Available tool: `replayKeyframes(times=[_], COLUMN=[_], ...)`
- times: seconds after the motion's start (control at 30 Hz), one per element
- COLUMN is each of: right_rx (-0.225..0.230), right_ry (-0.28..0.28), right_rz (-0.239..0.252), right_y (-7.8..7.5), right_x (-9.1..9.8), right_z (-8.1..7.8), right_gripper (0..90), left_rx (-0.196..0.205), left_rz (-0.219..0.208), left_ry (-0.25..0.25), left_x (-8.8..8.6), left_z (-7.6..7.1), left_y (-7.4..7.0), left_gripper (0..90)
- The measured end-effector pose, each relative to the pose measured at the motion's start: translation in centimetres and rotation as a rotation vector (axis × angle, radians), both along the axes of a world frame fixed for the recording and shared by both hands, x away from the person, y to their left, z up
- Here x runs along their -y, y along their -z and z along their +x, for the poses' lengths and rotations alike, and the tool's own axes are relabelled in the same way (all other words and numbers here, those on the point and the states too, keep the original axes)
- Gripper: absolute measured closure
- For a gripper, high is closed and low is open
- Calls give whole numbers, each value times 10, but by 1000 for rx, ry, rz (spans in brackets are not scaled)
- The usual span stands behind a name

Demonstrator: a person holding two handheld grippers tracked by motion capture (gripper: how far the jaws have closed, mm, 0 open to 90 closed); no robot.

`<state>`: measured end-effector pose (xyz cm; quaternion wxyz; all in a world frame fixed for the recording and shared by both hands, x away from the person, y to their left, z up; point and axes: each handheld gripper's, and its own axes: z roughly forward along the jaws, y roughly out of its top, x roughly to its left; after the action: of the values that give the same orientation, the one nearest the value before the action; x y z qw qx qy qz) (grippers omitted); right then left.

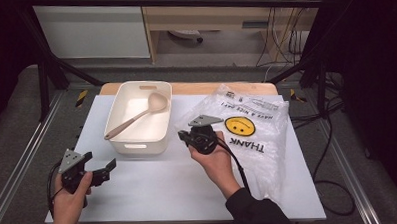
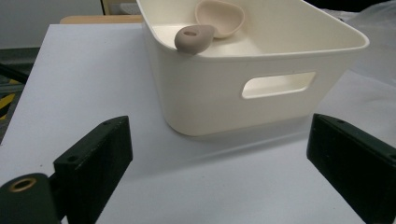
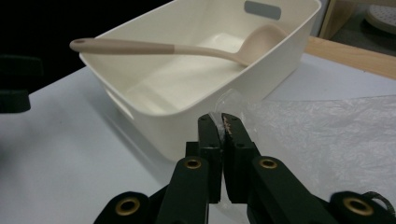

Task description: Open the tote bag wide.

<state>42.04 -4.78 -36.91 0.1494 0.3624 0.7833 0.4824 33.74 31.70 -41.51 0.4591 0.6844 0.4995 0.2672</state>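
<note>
Plastic is what I have pinched: my right gripper [image 3: 220, 122] is clamped on the near-left edge of the clear bag [image 1: 247, 133], the one printed with a smiley and "THANK", and I judge this to be the lift-and-open step. The bag lies flat at about three o'clock from the white bin [image 1: 139, 119], almost touching it. In the bin a beige ladle [image 1: 134, 119] leans, bowl at one o'clock, handle tip over the rim at seven. My left gripper [image 1: 96, 168] sits at eight o'clock from the bin, jaws spread wide and empty, aimed at its handle cutout.

Next I'd need the left jaws to take the other layer of the bag's mouth, so it can be pulled open. Hard to tell: whether I've caught one layer or both, since the film is nearly invisible between the jaws. The bag's far side is creased and glary.
</note>
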Motion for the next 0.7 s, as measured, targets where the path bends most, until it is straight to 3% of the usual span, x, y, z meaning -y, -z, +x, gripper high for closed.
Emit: replayKeyframes(times=[0.23,0.6,0.7], right_rx=[47,25,30], right_ry=[62,66,45], right_rz=[27,-22,-37], right_y=[-16,-8,-5], right_x=[-5,-45,-49], right_z=[16,41,41], right_gripper=[883,876,766], left_rx=[-2,-4,-7], left_rz=[0,0,5], left_ry=[-1,5,10], left_x=[-1,0,0], left_z=[0,1,1], left_y=[0,0,1], left_gripper=[66,67,66])
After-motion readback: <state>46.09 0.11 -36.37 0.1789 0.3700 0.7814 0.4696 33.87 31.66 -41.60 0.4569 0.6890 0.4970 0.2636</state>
